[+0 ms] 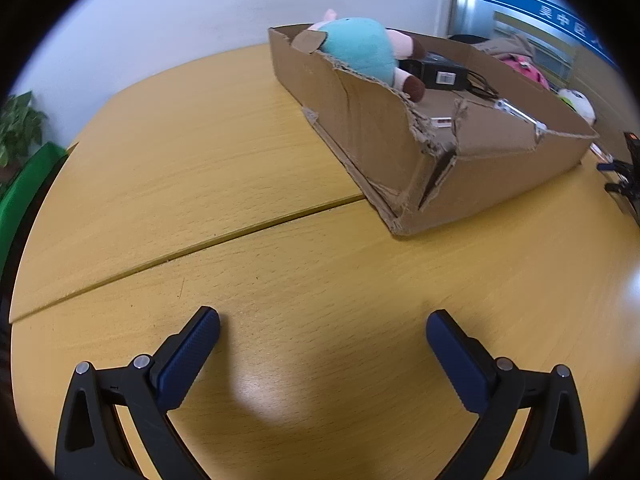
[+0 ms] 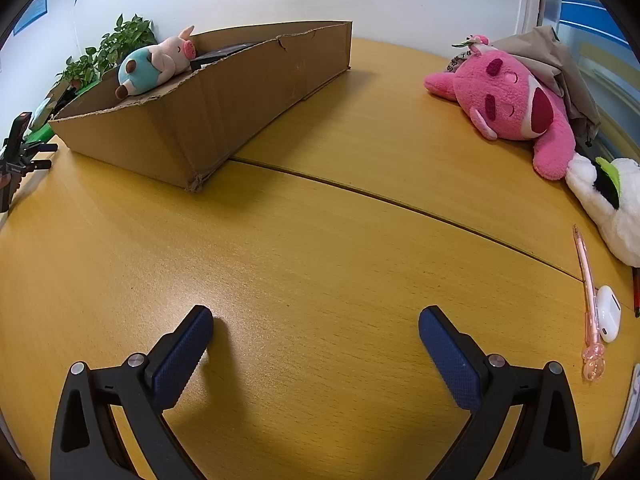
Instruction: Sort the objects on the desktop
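A torn cardboard box [image 1: 500,168] [image 2: 224,100] stands on the yellow wooden table [image 1: 200,152] [image 2: 320,248]. A teal and pink plush pig [image 1: 360,48] [image 2: 154,66] lies on its far corner, and a black device with cables [image 1: 444,74] rests inside. In the right wrist view, a pink plush bear [image 2: 516,104], a white plush [image 2: 612,200], a pink pen [image 2: 586,292] and a white earbud case [image 2: 608,318] lie on the table at the right. My left gripper [image 1: 322,330] hangs open over bare tabletop. My right gripper [image 2: 316,326] is open too, with nothing between its fingers.
A seam [image 1: 180,254] [image 2: 400,200] splits the tabletop. A black tripod stand [image 1: 626,176] [image 2: 16,156] sits beside the box. A potted plant [image 2: 116,46] and a green chair [image 1: 20,192] are at the table's edge. Grey cloth [image 2: 560,64] lies behind the pink bear.
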Motion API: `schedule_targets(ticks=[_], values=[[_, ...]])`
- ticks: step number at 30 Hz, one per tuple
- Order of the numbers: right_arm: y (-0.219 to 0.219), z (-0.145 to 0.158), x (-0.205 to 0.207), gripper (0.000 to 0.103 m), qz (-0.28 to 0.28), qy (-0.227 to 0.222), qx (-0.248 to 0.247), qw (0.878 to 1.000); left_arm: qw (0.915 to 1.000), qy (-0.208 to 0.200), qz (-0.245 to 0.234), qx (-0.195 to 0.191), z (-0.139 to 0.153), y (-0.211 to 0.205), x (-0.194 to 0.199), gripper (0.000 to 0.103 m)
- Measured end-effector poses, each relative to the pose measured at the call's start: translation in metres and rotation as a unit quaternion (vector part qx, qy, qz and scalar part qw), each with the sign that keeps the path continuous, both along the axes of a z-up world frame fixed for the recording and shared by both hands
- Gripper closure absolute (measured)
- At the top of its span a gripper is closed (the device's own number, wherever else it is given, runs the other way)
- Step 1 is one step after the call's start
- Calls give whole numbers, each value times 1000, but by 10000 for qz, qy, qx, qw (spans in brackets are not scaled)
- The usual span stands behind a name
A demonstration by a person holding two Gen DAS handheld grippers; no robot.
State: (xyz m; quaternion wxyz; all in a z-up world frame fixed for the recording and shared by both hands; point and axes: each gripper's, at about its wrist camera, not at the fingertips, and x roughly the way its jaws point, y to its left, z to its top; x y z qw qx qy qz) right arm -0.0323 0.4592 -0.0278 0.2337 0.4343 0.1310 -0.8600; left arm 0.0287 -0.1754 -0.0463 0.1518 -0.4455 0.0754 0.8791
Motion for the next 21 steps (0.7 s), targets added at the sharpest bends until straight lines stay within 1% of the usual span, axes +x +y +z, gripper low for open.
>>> schedule_targets(ticks=[3,7,21], values=[[-2,1,-1,0,-1,-4,10,10000,10000,-19,-85,10,2,-12,3,0],[-1,1,-2,0,2,-2,9,10000,10000,-30,-85,-6,3,-7,-3,0],[-1,0,-1,0,6,6,5,10000,10000,-26,-71,-10,2,-6,-3,0]])
